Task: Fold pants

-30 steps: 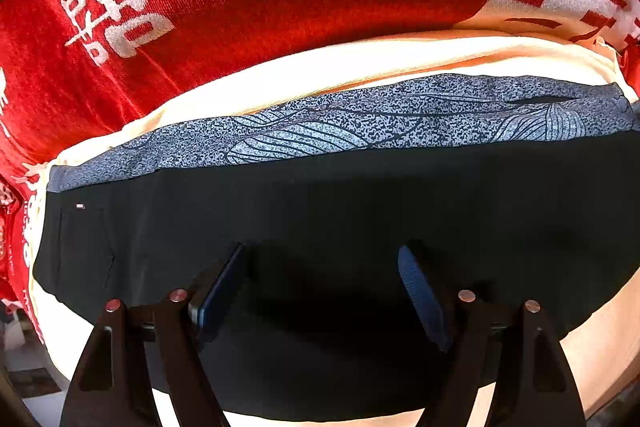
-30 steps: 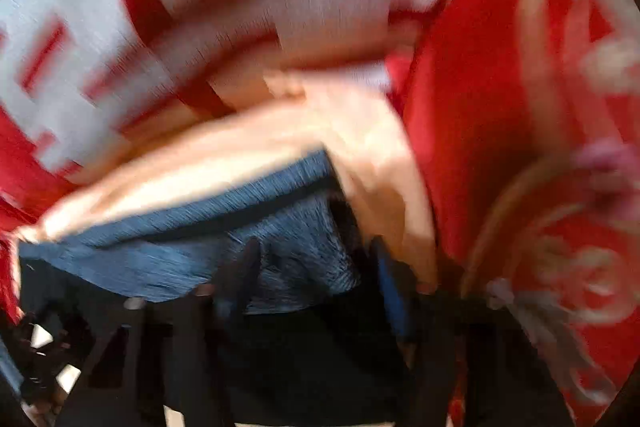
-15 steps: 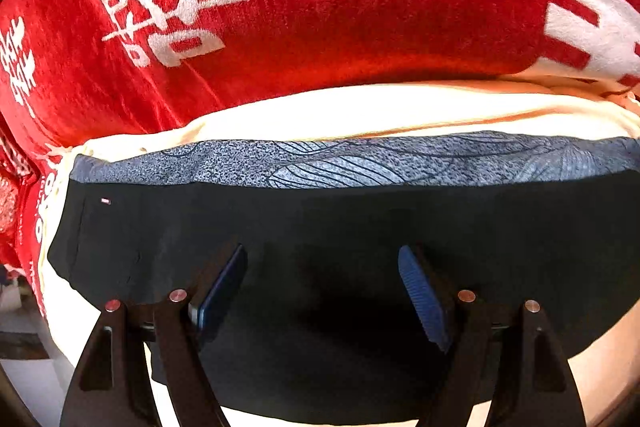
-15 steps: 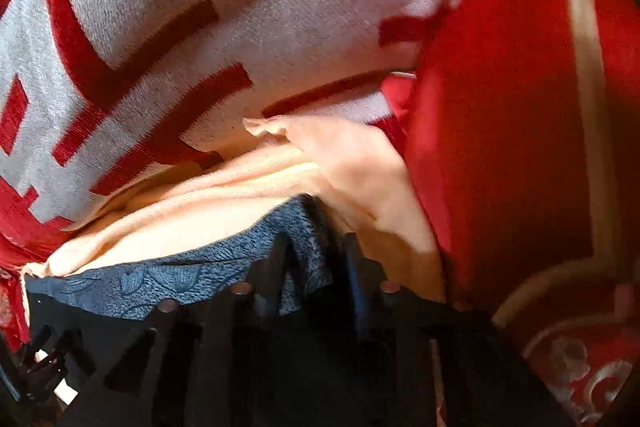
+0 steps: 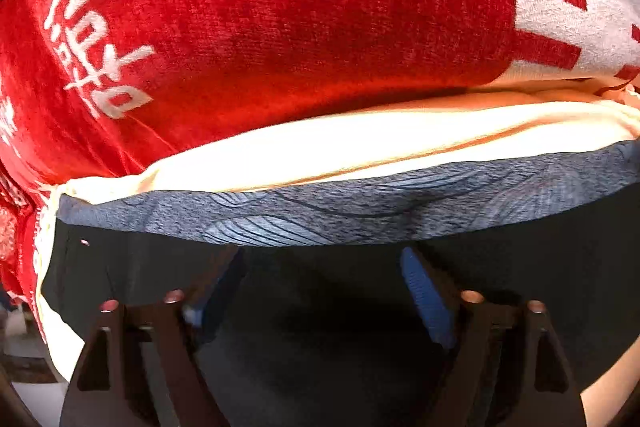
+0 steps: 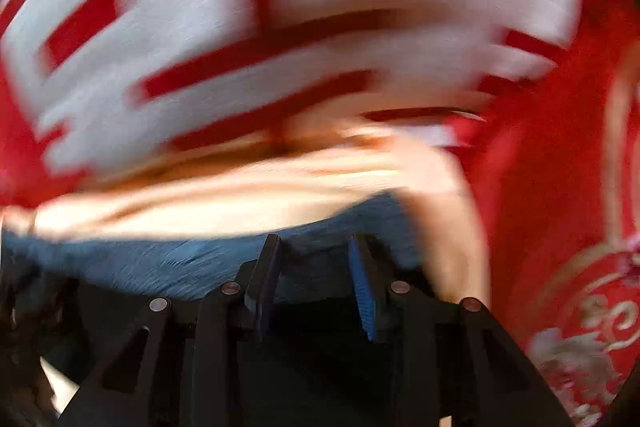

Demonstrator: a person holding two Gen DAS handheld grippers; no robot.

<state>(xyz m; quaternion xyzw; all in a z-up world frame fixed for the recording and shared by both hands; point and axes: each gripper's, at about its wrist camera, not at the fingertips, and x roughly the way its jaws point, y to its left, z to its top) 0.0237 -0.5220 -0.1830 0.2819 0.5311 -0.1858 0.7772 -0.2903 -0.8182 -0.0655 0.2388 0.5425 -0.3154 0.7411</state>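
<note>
Your black pants [image 5: 360,327], with their grey patterned band [image 5: 360,215], lie flat on a cream cloth [image 5: 340,147] over the red blanket [image 5: 280,27]. Your left tool [image 5: 320,291] is spreading wider above them, gripping nothing. Your right tool [image 6: 316,283] stands partly apart over the band's end, pads clear.

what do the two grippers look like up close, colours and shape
Both look alike. The left gripper has two black fingers with triangular cut-outs in the arms, round metal rivets at the joints and ribbed blue pads on the inner faces. The right gripper shows the same build, one blue pad facing the camera. No cables or markings are visible.
</note>
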